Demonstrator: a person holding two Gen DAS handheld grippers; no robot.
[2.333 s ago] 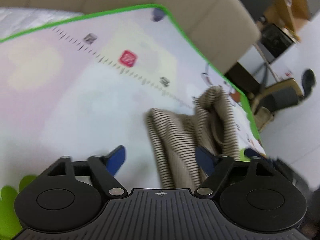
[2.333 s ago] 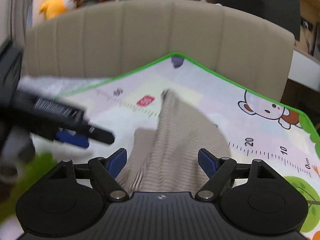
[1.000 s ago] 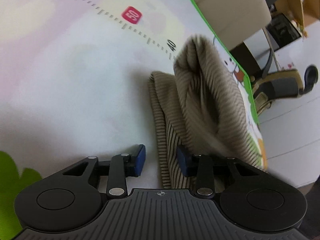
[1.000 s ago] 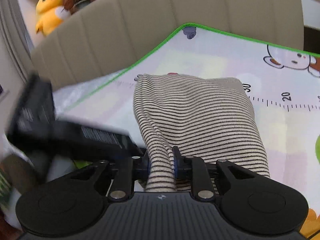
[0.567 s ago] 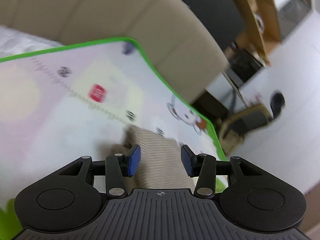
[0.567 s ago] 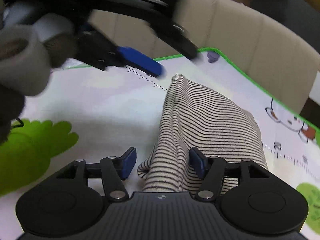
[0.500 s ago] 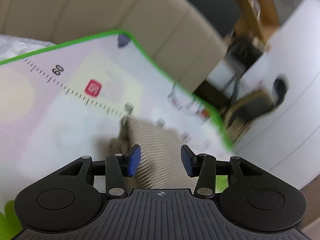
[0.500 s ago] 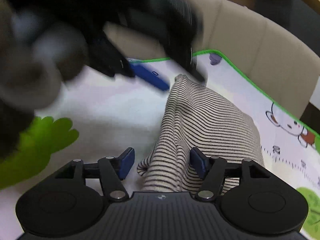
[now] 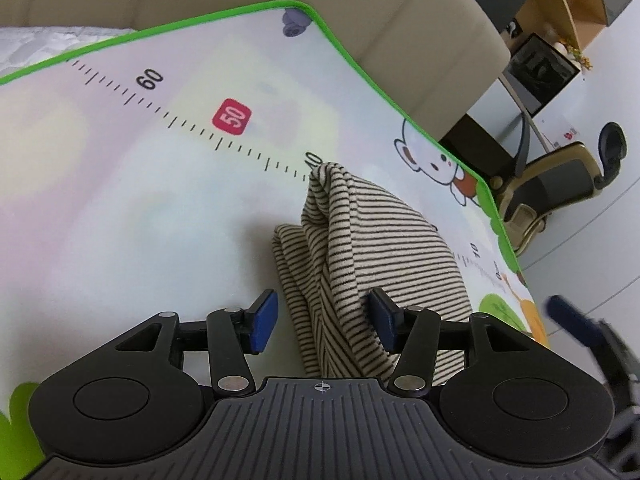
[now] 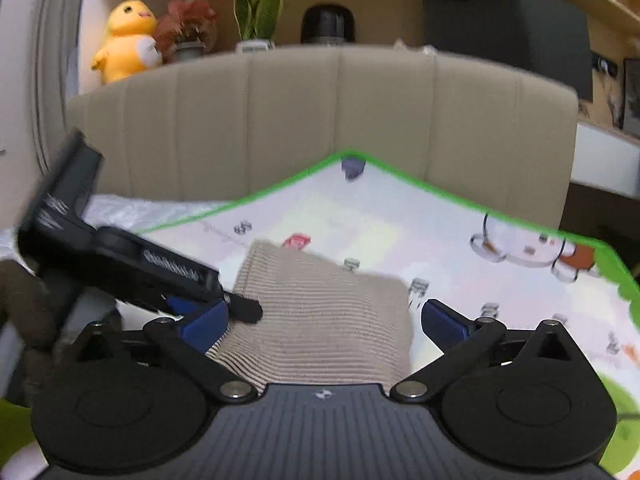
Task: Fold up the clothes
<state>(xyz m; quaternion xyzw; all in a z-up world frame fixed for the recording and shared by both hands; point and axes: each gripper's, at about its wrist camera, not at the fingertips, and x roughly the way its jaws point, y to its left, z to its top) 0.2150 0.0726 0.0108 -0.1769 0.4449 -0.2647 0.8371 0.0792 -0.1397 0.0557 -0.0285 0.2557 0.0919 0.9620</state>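
While both open | left hand-held gripper (image 9: 323, 322) straddles striped garment (image 9: 384, 248) | right hand-held gripper (image 10: 323, 322) spread wide, empty

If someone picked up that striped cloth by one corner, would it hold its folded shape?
Probably not. The striped cloth looks soft and floppy: its folded layers bulge and sag rather than lie crisp. It is likely light, and lifted by one corner the fold would probably fall open. On the smooth play mat it might slide if pushed.
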